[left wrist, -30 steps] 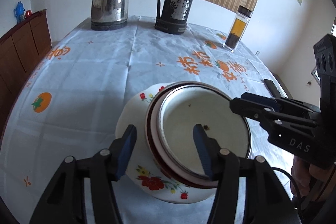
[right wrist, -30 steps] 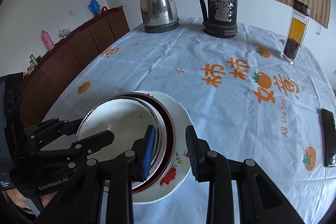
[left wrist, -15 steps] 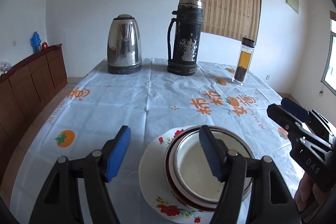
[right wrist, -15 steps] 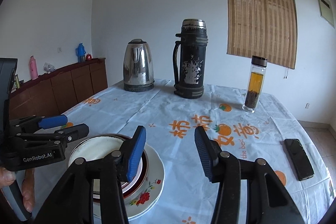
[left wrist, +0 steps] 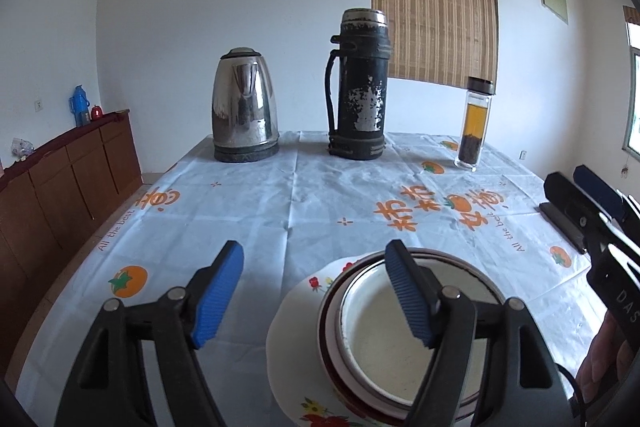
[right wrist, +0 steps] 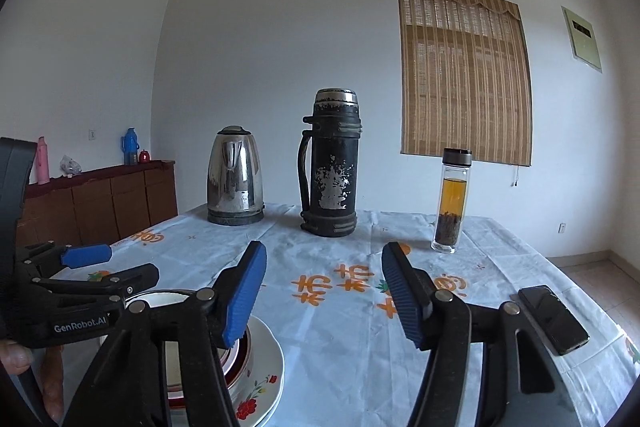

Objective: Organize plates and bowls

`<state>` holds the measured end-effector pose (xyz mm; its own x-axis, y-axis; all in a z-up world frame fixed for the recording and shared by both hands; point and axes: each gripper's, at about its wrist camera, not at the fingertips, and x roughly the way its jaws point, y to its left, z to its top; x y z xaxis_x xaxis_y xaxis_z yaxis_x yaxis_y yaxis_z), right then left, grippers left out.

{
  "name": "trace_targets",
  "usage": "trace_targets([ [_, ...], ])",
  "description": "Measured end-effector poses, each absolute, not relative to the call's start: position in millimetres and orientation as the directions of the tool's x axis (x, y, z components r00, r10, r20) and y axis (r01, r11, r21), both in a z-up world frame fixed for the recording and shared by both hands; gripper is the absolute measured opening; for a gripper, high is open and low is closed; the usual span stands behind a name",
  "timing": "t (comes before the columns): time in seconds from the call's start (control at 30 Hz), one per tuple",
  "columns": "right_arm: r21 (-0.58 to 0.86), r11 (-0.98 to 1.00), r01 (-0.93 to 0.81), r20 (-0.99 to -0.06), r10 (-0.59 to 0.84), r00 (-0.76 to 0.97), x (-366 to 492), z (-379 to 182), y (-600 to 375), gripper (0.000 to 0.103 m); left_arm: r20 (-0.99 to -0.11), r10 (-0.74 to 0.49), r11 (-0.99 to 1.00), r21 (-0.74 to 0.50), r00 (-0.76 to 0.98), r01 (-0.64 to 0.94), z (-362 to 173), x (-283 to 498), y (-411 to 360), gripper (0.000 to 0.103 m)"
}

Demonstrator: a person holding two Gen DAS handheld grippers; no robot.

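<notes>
Left gripper (left wrist: 316, 291), jaws opening and empty, stands above the stacked bowls (left wrist: 400, 339) on the flowered plate (left wrist: 292, 323), lower centre-right of its view. Right gripper (right wrist: 324, 295), likewise opening and empty, has the stack at lower left; the left one is nearer.

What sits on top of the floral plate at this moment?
On the floral plate sits a nested stack: a dark red-rimmed dish holding a white metal-rimmed bowl, which looks empty. The plate's centre and anything beneath the stack are covered; the left gripper's fingers hide part.
</notes>
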<state>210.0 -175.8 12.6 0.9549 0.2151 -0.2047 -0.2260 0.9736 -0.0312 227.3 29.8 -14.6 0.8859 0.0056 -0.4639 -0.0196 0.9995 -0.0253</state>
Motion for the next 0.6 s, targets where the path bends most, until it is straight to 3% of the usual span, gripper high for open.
trace_targets([
  [0.13, -0.05, 0.977, -0.206, -0.199, 0.193, 0.961, 207, 12, -177, 0.062, -0.455, -0.003, 0.999, -0.038, 0.891, -0.016, -15, 223, 32, 0.076],
  [0.3, -0.056, 0.98, -0.191, -0.161, 0.18, 0.97, 199, 13, -180, 0.063, -0.439, 0.006, 0.998, -0.047, 0.898, -0.03, -16, 219, 34, 0.093],
  [0.6, -0.061, 0.982, -0.178, -0.139, 0.168, 0.976, 195, 9, -183, 0.063, -0.413, 0.023, 1.0, -0.01, 0.911, -0.029, -16, 215, 28, 0.094],
])
